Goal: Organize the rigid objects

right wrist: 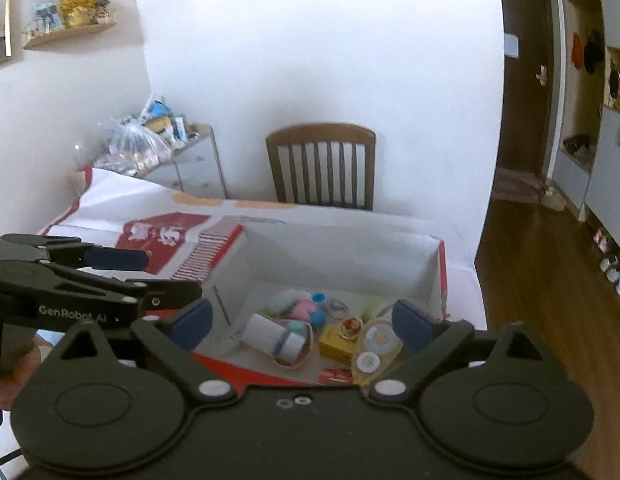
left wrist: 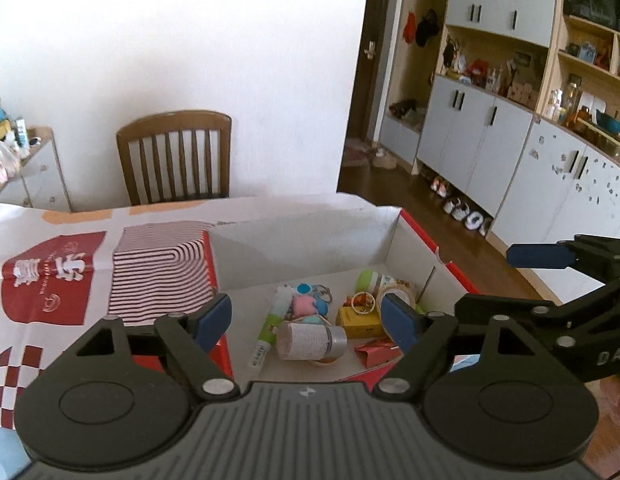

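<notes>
**Both grippers poised over a filled box, nothing in hand**

The desk [left wrist: 50,220] is spread with a white cloth printed in red, and on its right part sits the open red-and-white cardboard box [left wrist: 393,240], its white inner walls bare. A wooden chair [left wrist: 176,156] stands behind the desk against the wall.

All the small rigid things I can see lie in the bottom of the box, crowded toward its near end. Largest is a white bottle with a grey cap [left wrist: 310,340], lying on its side and resting on the rim of a small shallow dish. Just right of it is a yellow carton [left wrist: 355,322], with a small ring-shaped piece [left wrist: 363,302] at its far edge. A translucent tape dispenser [right wrist: 375,346] lies along the box's right side. Farther in sit a pink and blue toy [left wrist: 308,306] and a green-and-white tube [left wrist: 270,322] along the left.

The left gripper [left wrist: 306,316] hangs above the near edge of the box with its fingers spread wide and nothing between them. The right gripper [right wrist: 306,320] hovers likewise, fingers apart and empty (each shows at the edge of the other's view).

By my judgement the gathering step looks done or nearly so, since no loose object shows on the cloth; what remains may be tidying inside the box, or closing it. If an item is to be taken next, the bottle is the readiest target: it calls for a descent between the box walls and a grip across its body.
</notes>
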